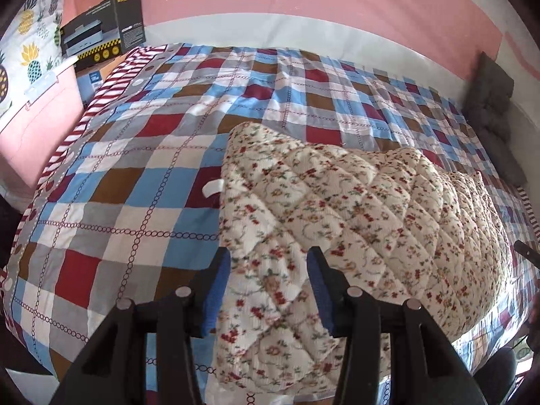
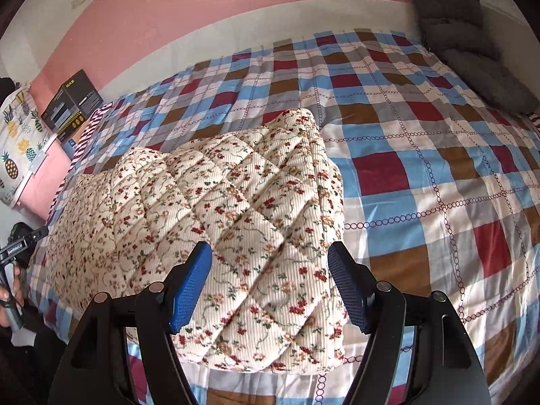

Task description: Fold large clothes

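A cream quilted garment with small red flowers [image 1: 337, 222] lies folded in a thick bundle on the checked bed cover [image 1: 135, 175]. It also shows in the right wrist view [image 2: 219, 209]. My left gripper [image 1: 270, 263] is open, its blue-padded fingers [image 1: 219, 287] standing on either side of the garment's left end. My right gripper [image 2: 270, 263] is open, its blue pads [image 2: 189, 290] straddling the garment's right end from above. Neither gripper is closed on the cloth. The left gripper's handle shows at the left edge of the right wrist view [image 2: 13, 253].
The bed cover [image 2: 422, 168] is red, blue, brown and white checks. A dark box [image 1: 101, 27] stands at the bed's far left corner, by a pineapple-print cloth [image 1: 27, 44]. A grey cushion [image 2: 465, 40] lies at the far right. A pink wall runs behind.
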Motion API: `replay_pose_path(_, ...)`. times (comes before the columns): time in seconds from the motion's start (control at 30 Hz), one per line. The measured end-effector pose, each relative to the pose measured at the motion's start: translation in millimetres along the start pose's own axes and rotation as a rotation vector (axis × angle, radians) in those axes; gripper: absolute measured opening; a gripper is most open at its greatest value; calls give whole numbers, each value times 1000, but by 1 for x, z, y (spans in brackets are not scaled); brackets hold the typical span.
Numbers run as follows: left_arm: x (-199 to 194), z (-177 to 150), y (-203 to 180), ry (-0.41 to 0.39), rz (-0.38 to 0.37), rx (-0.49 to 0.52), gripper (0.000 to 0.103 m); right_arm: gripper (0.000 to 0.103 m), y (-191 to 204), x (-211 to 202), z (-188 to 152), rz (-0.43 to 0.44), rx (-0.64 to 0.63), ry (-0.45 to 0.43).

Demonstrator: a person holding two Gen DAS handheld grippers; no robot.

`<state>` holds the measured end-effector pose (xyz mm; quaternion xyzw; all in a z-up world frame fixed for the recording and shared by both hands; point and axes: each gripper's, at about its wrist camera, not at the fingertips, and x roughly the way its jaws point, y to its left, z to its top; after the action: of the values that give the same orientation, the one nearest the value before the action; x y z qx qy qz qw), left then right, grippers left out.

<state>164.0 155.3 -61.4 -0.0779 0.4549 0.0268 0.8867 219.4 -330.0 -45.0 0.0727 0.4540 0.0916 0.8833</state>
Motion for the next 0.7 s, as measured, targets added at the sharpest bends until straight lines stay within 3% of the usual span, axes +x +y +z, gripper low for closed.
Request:
replay_pose_path(0.13,18,-7,35,51,-14,-98,55,73,-26,10,1,8,51,28)
replay_pose_path(0.3,45,-8,51,80,-164,-164,62,76,-49,41,3,21,83,88)
replay_pose_path(0.5,90,2,65,144,-405,-276,71,84,-80,77,9,196,201,138)
replay_pose_path(0.6,109,3,67,167,-461,-308,80,95,-91,94,11,255,233,177)
replay_pose_path(0.7,120,5,64,189,-520,-297,80,97,-98,110,13,320,261,215)
